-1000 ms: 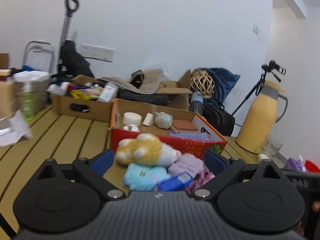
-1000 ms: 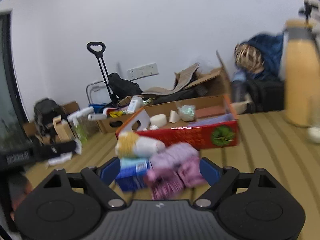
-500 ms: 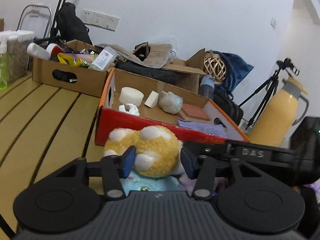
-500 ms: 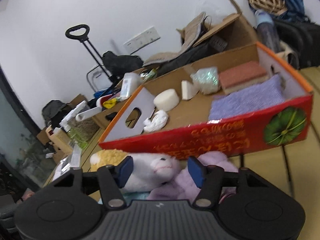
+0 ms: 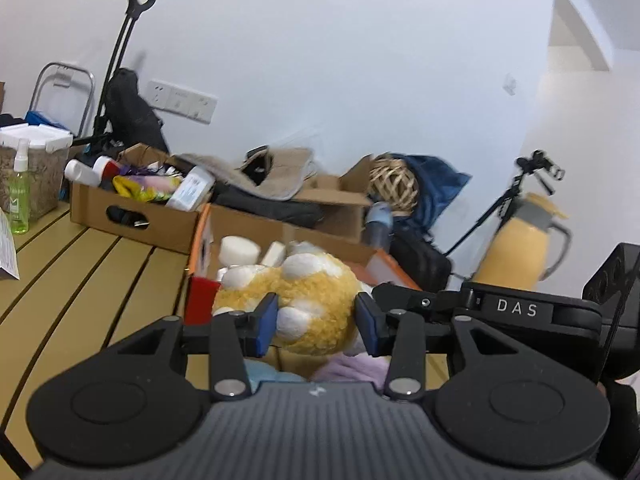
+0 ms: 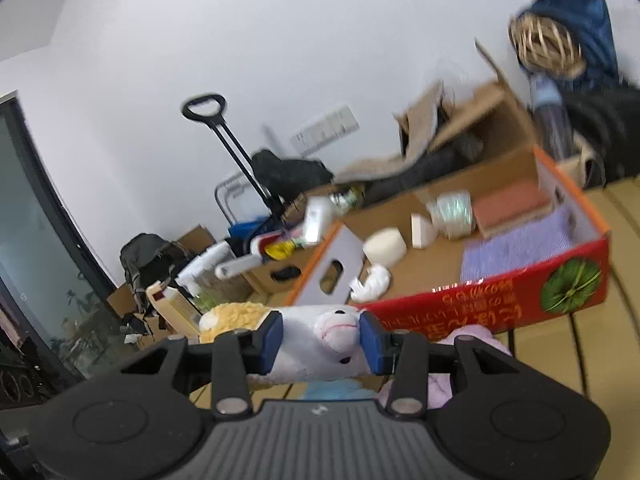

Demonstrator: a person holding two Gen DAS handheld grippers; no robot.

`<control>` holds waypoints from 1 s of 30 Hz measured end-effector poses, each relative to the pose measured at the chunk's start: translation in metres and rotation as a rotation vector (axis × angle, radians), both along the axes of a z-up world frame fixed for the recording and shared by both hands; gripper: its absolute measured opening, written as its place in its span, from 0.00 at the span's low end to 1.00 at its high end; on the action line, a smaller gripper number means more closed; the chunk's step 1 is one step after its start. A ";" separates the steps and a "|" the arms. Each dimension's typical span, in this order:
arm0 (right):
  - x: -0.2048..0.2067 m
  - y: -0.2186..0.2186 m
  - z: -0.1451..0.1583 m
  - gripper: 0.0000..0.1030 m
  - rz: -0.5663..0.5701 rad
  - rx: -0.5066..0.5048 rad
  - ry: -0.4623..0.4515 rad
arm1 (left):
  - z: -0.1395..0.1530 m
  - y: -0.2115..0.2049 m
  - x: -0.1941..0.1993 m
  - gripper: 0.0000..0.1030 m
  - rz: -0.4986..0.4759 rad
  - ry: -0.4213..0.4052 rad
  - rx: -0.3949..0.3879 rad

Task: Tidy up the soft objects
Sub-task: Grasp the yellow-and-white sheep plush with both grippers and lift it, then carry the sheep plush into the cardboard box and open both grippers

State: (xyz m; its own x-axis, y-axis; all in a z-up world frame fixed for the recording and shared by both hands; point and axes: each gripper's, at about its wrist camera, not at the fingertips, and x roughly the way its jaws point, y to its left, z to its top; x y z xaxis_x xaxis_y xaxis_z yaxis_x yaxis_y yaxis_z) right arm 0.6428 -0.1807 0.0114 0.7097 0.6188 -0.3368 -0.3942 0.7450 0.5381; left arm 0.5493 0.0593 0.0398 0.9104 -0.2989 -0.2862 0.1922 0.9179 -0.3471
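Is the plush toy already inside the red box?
No. The plush toy sits between the right gripper pads, in front of the red box, not inside it.

The red box's near wall (image 6: 500, 300) stands just ahead, apparently open above the box.

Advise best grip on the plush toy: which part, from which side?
One claw per end, level from the near side. The plush toy lies crosswise: left claw pinches its yellow body, right claw its white head, both just closing on it. Soft bulk compresses.

"DAS" stands on the right tool (image 5: 516, 308).
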 end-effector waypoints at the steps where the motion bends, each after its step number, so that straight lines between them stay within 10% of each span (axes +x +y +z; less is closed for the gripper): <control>1: -0.010 -0.004 0.006 0.39 -0.008 0.001 -0.012 | 0.004 -0.002 -0.008 0.40 -0.012 -0.009 -0.003; 18: -0.155 -0.053 0.049 0.37 -0.110 -0.049 -0.115 | 0.028 -0.037 -0.112 0.40 -0.169 -0.070 -0.020; 30: -0.078 -0.035 0.065 0.37 -0.092 -0.048 -0.122 | 0.043 -0.009 -0.032 0.40 -0.194 -0.052 -0.075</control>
State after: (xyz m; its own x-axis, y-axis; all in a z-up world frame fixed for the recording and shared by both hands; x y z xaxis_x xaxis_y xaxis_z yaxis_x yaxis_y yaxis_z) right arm 0.5648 -0.2153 0.0765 0.7998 0.5349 -0.2723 -0.3838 0.8046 0.4532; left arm 0.5171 0.0505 0.0830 0.8468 -0.4883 -0.2106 0.3819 0.8340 -0.3981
